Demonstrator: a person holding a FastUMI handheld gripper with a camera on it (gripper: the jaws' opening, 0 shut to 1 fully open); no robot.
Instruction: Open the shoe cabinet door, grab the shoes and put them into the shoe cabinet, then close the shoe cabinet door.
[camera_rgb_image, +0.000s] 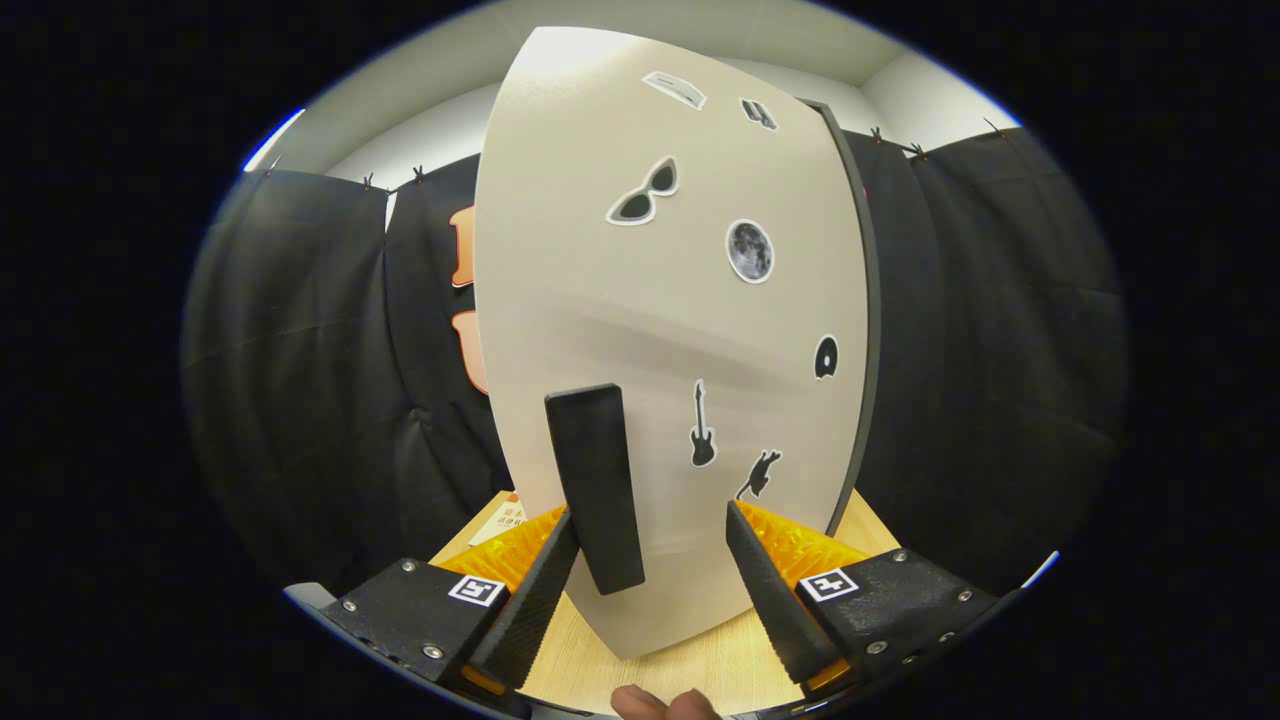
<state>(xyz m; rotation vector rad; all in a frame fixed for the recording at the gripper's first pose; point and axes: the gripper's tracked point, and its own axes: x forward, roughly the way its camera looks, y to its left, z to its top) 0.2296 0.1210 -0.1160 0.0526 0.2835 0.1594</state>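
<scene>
Now the tongs (650, 560) gape at the door (660, 330), its handle (597, 480) between them by the left finger; next, clench and pull.

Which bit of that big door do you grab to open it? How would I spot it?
Find the pale cabinet door dotted with small stickers, standing on the wooden surface. Low on it, just ahead of the open gripper and next to one finger, is the handle. It is a long dark upright bar that sticks out, while the guitar sticker beside it lies flat.
</scene>
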